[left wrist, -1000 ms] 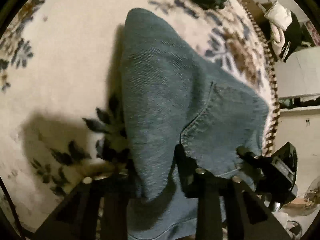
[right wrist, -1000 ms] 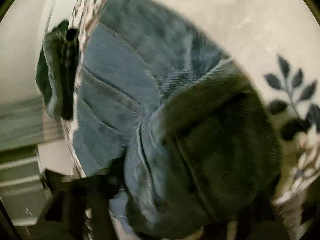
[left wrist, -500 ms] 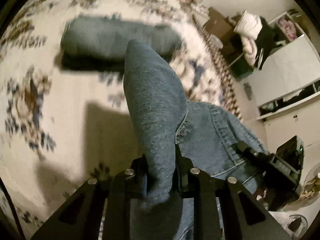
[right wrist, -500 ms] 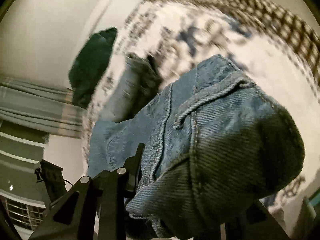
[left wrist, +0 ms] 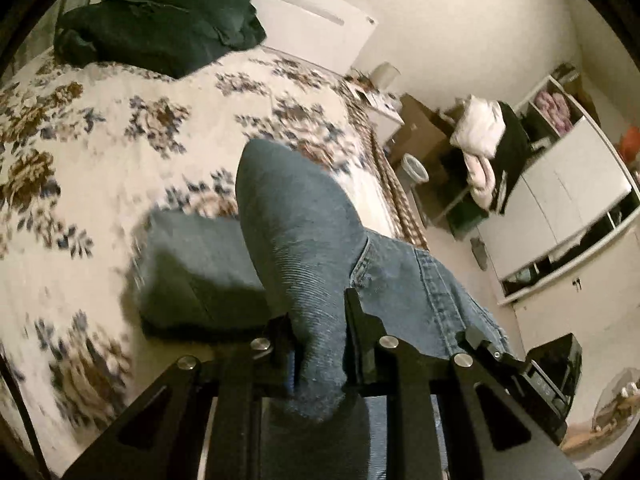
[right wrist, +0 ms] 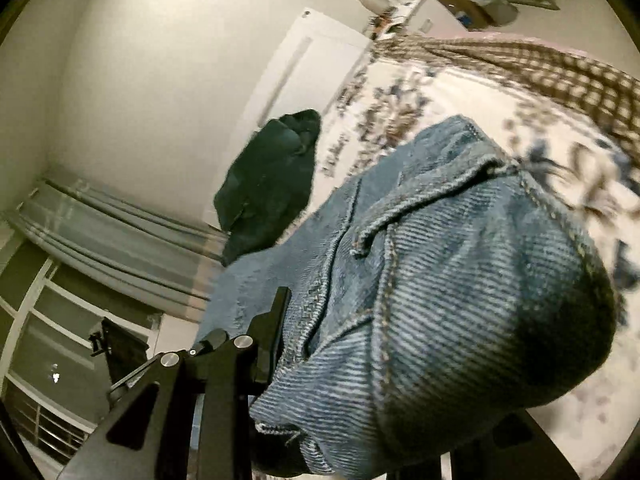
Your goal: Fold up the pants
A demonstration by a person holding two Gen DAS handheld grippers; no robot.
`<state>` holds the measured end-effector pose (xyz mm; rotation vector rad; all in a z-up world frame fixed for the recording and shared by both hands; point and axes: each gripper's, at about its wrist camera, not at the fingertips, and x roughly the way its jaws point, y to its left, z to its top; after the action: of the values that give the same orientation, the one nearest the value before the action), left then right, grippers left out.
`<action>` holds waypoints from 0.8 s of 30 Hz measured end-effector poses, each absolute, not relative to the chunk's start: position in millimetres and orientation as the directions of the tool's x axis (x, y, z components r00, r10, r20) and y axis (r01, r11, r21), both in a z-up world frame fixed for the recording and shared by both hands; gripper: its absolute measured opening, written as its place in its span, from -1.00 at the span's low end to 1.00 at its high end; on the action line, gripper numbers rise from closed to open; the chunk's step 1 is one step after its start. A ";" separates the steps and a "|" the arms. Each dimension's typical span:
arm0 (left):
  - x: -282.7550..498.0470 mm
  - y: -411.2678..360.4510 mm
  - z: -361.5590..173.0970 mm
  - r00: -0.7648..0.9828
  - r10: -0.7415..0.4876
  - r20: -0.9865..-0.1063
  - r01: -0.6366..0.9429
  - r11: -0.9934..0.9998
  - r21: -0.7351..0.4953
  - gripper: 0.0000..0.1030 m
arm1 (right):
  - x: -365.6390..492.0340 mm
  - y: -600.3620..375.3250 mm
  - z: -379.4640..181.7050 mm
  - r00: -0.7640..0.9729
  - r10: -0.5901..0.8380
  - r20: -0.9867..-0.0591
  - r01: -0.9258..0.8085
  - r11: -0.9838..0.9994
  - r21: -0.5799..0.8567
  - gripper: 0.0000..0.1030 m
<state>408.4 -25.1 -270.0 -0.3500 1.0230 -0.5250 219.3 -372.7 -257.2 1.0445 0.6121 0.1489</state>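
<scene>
In the left wrist view, the jeans (left wrist: pixel 296 232) are hanging in the air above the bed (left wrist: pixel 100 168), and they are not lying flat on it. One fold of denim is rising from the left gripper (left wrist: pixel 320 344) and is pointing up and away from the camera, a little to the left. The rest of the jeans is running to the right, toward the right gripper (left wrist: pixel 484 350) at the lower right, so the long axis is going from left to right between the two grippers. The jaws of the left gripper are standing close together and are pinching this fold, with the pads pressing on the cloth from both sides. A lower part of the jeans is lying on the bed, just left of the fold, but it is blurred. A dark garment (left wrist: pixel 160 28) is lying at the far end of the bed. In the right wrist view, a thick bunch of jeans (right wrist: pixel 460 280), with seams and a hem, is filling the middle and right of the picture. The right gripper (right wrist: pixel 384 380) is gripping this bunch; only its left finger (right wrist: pixel 272 340) is showing and is touching the denim, while the other one is hidden behind the cloth. The jeans are stretching away to the left, toward the dark garment (right wrist: pixel 268 204).
</scene>
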 end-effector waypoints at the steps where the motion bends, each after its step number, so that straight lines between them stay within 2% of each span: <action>1: 420.8 -17.3 -273.9 0.429 -0.553 -0.715 0.246 0.833 -0.496 -0.67 | 238.8 -365.4 -256.9 0.829 0.403 -0.388 0.148 0.511 0.847 -0.41; 5: 432.6 15.3 -308.3 0.410 -0.517 -0.751 0.205 0.855 -0.477 -0.67 | 275.6 -338.5 -272.5 0.787 0.444 -0.427 0.155 0.528 0.835 -0.41; 9: 407.1 55.4 -384.0 0.316 -0.436 -0.843 0.164 0.900 -0.404 -0.63 | 280.3 -303.2 -342.7 0.667 0.540 -0.514 0.253 0.485 0.837 -0.39; 12: 392.6 89.1 -445.3 0.234 -0.380 -0.895 0.086 0.925 -0.370 -0.41 | 272.6 -269.7 -415.2 0.517 0.626 -0.584 0.353 0.466 0.812 -0.21; 14: 384.0 106.8 -475.4 0.199 -0.336 -0.921 0.065 0.942 -0.329 -0.36 | 263.5 -248.9 -454.4 0.414 0.658 -0.629 0.394 0.493 0.775 0.20; 15: 381.8 112.1 -480.0 0.201 -0.331 -0.922 0.061 0.944 -0.325 -0.25 | 258.8 -242.1 -470.7 0.376 0.678 -0.632 0.414 0.487 0.769 0.30; 16: 380.4 117.7 -484.8 0.203 -0.337 -0.919 0.057 0.941 -0.333 -0.03 | 251.6 -236.3 -488.1 0.347 0.697 -0.627 0.439 0.470 0.765 0.50; 17: 380.4 121.3 -488.4 0.195 -0.342 -0.919 0.049 0.940 -0.339 0.14 | 247.1 -233.6 -496.3 0.333 0.708 -0.623 0.448 0.462 0.765 0.56; 18: 382.7 123.9 -492.8 0.182 -0.330 -0.926 0.034 0.944 -0.330 0.43 | 243.8 -231.9 -500.8 0.322 0.717 -0.619 0.450 0.459 0.766 0.58; 20: 384.1 123.9 -494.0 0.188 -0.345 -0.920 0.037 0.938 -0.345 0.49 | 234.8 -230.3 -504.4 0.312 0.726 -0.613 0.446 0.457 0.769 0.64; 22: 388.6 123.0 -500.0 0.198 -0.367 -0.909 0.052 0.930 -0.365 0.64 | 228.0 -232.4 -502.2 0.322 0.732 -0.600 0.445 0.442 0.779 0.65; 24: 394.7 118.7 -511.7 0.180 -0.410 -0.894 0.058 0.912 -0.406 0.73 | 218.8 -231.6 -498.0 0.344 0.719 -0.604 0.450 0.438 0.778 0.75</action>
<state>394.7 118.7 -511.7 -0.3087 1.3548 -0.3381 218.8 -231.6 -498.0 1.1877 1.2867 0.2423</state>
